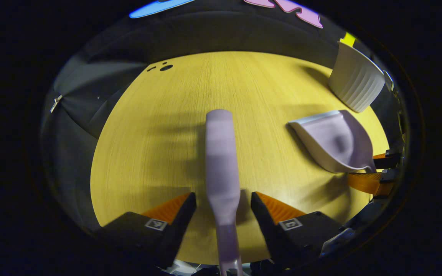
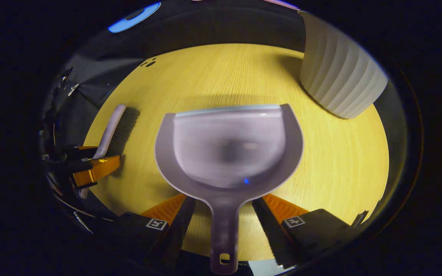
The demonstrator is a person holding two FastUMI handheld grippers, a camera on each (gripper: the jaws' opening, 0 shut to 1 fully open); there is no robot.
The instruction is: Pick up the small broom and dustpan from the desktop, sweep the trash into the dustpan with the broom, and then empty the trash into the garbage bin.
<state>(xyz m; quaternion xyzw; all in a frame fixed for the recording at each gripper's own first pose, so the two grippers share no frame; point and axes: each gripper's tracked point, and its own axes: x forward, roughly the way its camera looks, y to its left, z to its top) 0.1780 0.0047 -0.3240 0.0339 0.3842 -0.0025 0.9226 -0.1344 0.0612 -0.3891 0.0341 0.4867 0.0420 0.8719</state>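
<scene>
The lilac broom point(image 1: 220, 153) points away from me along the yellow tabletop point(image 1: 148, 153), its handle running between my left gripper's point(image 1: 223, 203) fingers. Gaps show on both sides of the handle, so that gripper is open. The lilac dustpan point(image 2: 228, 145) lies mouth-away before my right gripper point(image 2: 224, 207), which is open with its fingers either side of the handle. A dark smear and a blue speck sit inside the pan, too blurred to identify. In the right gripper view the broom point(image 2: 109, 130) lies at the left, bristles facing right, with the left gripper point(image 2: 90, 165) at its handle.
A white ribbed bin point(image 1: 355, 82) stands at the table's far right, close beyond the dustpan point(image 1: 332, 142); it looms at the upper right as the bin point(image 2: 340, 80) in the right gripper view. Small dark spots point(image 1: 163, 67) mark the table's far left edge.
</scene>
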